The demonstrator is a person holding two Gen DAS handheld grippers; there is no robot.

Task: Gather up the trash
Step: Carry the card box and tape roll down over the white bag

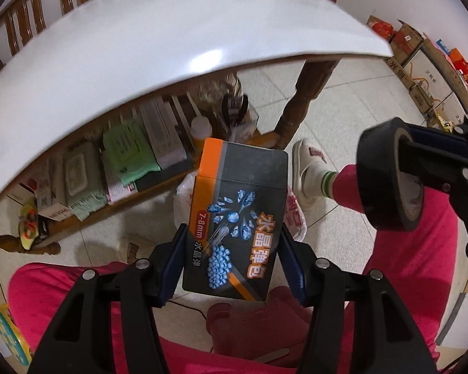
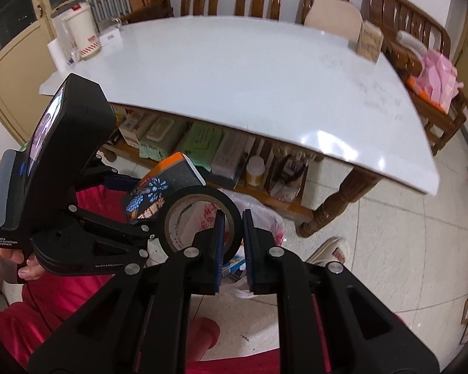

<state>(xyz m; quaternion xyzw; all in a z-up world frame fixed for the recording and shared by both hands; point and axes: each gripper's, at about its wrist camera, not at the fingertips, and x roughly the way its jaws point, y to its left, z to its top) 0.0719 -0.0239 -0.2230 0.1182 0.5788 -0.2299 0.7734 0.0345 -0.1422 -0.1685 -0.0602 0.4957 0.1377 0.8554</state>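
Note:
A dark box with orange trim and blue bead pictures [image 1: 237, 218] is clamped by its long sides in my left gripper [image 1: 232, 258], above the floor in front of the table. My right gripper [image 2: 233, 237] is shut on the wall of a black tape roll [image 2: 184, 215], one pad inside the ring and one outside. Below both lies a white plastic bag with red print [image 2: 265, 218] on the tiled floor, partly hidden by the box and roll. The left wrist view shows the tape roll [image 1: 390, 174] at the right, and the bag [image 1: 296, 221] peeks out beside the box.
A white table [image 2: 234, 78] with wooden legs [image 2: 337, 202] stands just ahead, with a crowded lower shelf [image 2: 202, 149] of packets and a jar. A person's red trousers [image 1: 405, 265] and a slippered foot [image 1: 309, 171] flank the bag. Cardboard boxes [image 1: 421, 71] line the right wall.

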